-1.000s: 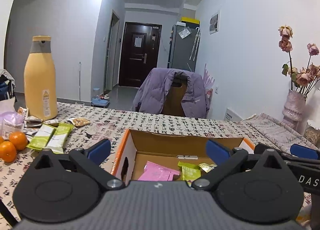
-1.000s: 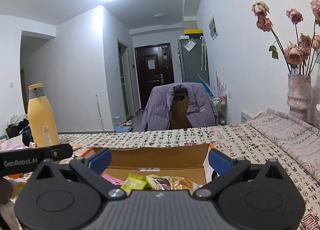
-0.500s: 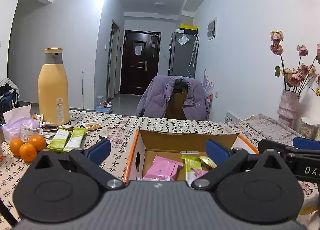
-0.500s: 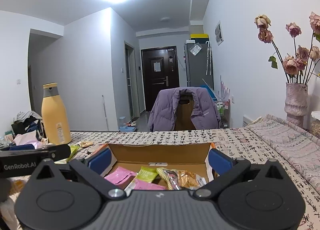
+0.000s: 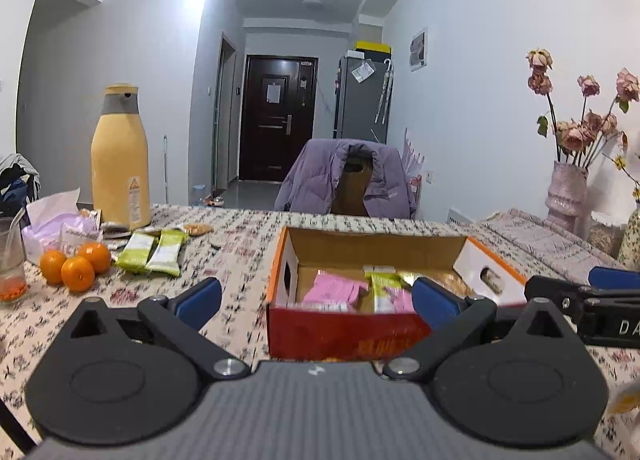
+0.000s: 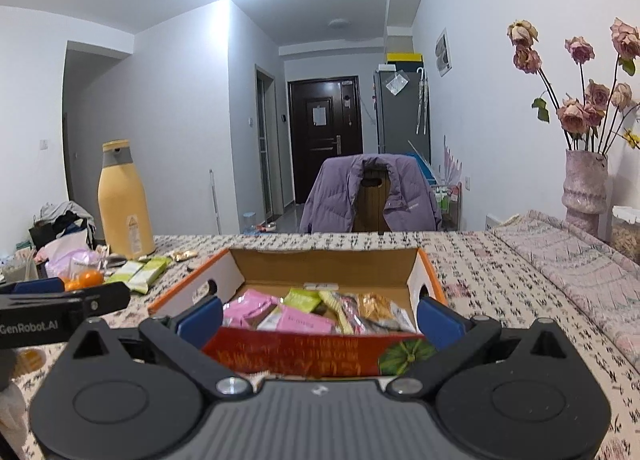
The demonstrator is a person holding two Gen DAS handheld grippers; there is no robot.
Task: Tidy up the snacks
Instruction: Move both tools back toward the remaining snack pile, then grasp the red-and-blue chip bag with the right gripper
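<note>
Desk [image 5: 248, 236] with patterned cloth, white-walled room, dark door [image 6: 325, 139].
Cardboard box [image 6: 320, 260] of snack packets [image 6: 300, 314] at centre; green packets [image 5: 154, 252], oranges [image 5: 76, 262], yellow bottle [image 5: 119, 157] left; left gripper [image 5: 316, 298] and right gripper [image 6: 320, 316] both spread, empty.

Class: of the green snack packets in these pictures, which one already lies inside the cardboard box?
The single green packet among the pink ones in the cardboard box; the other two green packets lie side by side on the tablecloth.

This is a home, a small apartment. A dark entrance door [image 6: 325, 139] and a grey refrigerator [image 6: 402, 111] stand at the end of the hallway, a purple jacket [image 6: 370, 191] hangs over a chair, and a vase of dried roses [image 6: 584, 179] stands on the cloth-covered tabletop [image 6: 480, 276].
</note>
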